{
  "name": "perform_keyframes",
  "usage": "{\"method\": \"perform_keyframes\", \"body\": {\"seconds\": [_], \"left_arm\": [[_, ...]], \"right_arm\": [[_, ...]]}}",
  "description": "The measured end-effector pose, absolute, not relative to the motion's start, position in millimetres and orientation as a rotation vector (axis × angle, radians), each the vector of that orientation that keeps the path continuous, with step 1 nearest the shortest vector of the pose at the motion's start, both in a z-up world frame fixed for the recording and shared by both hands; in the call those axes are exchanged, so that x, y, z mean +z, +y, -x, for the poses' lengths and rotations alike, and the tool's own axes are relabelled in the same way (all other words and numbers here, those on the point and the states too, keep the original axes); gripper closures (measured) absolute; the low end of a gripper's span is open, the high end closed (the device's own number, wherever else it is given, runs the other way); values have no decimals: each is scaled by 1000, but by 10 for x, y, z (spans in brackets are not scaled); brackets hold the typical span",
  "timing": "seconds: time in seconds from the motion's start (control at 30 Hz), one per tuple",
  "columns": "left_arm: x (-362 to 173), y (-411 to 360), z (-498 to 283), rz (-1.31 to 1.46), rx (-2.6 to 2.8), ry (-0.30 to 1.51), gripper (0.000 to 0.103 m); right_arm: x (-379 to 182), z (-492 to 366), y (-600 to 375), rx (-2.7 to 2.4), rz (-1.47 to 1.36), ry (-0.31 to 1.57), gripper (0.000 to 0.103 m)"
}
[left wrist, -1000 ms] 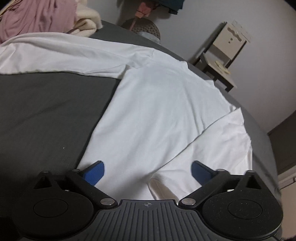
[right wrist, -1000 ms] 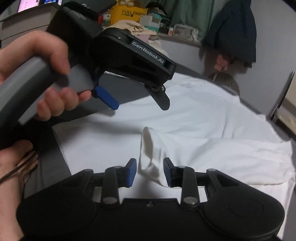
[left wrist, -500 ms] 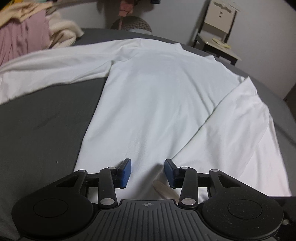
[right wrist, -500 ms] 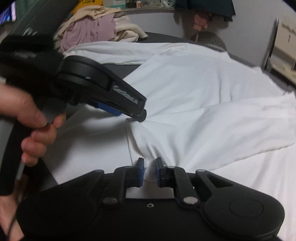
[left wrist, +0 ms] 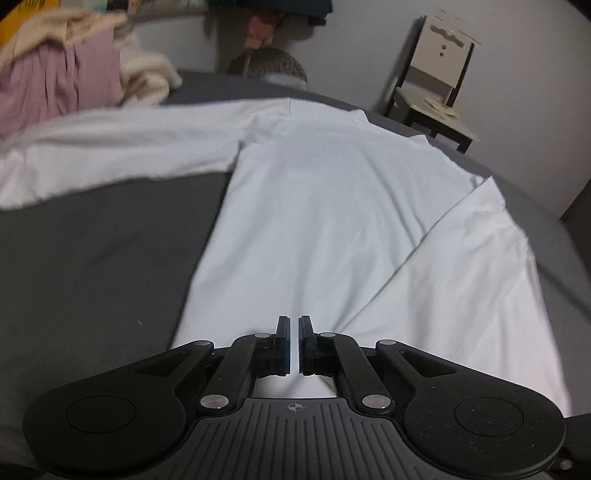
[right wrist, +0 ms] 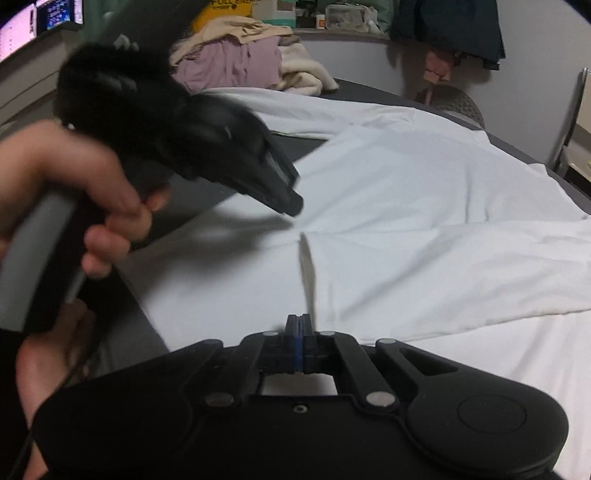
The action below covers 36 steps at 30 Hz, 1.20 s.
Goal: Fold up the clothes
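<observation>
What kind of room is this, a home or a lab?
Probably a lived-in bedroom: a white long-sleeved shirt spread on a dark grey bed, a pile of pink and cream clothes, and a small wooden chair.

shirt [left wrist: 325, 206] flat on bed [left wrist: 92, 266]; clothes pile [left wrist: 74, 74] behind, chair [left wrist: 432, 77] beyond.

A pile of pink and cream clothes [left wrist: 74, 81] lies at the far left corner of the grey bed [left wrist: 92, 258]. A wooden chair [left wrist: 436, 81] stands against the wall. A woven basket [left wrist: 269, 68] sits beyond the bed. Monitors [right wrist: 37, 26] glow at upper left.
</observation>
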<state>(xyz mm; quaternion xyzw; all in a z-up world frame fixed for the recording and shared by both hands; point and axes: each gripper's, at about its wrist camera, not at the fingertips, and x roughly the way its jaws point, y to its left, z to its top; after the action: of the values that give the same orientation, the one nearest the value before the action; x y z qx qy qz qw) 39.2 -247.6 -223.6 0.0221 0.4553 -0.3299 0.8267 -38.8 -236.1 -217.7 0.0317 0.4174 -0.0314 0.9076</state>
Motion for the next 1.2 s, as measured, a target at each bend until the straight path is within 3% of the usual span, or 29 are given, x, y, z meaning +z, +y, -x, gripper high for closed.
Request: {"method": "perform_keyframes", "body": {"seconds": [0.1,0.4,0.43,0.5,0.53,0.57,0.8,0.87,0.97,1.2], "left_arm": [[-2258,-2505,-379,-58,-732,985,101],[-2223,-2574,-315,-57,-800,1031,100],[-2209,-2562,-319,-45,-806,1040,93],[-2182,-2537,-322,-17,-809,1054,57],[-2170,-2521,-314,2,-798,1058,28],[-2157,-2505,-306,20,-787,1062,20],[-2248,-2523,-324,126,-786,1093,24],[-2306,-2537,-354,161,-775,1110,43],[-2376,-2558,-381,180,-753,1140,56],[-2480,-2564,-367,214,-722,1172,58]], "right_arm": [[-2098,416,-2497,-83,-156,840,86],[-2181,328,-2475,-123,-84,843,84],[-2199,312,-2419,-128,-44,838,82],[-2237,278,-2320,-142,33,826,79],[-2253,265,-2288,-145,60,827,79],[-2258,260,-2279,-146,68,830,79],[-2225,316,-2349,-154,30,846,79],[-2219,320,-2340,-157,35,844,79],[-2211,324,-2336,-157,36,839,79],[-2219,361,-2292,-139,35,844,79]]}}
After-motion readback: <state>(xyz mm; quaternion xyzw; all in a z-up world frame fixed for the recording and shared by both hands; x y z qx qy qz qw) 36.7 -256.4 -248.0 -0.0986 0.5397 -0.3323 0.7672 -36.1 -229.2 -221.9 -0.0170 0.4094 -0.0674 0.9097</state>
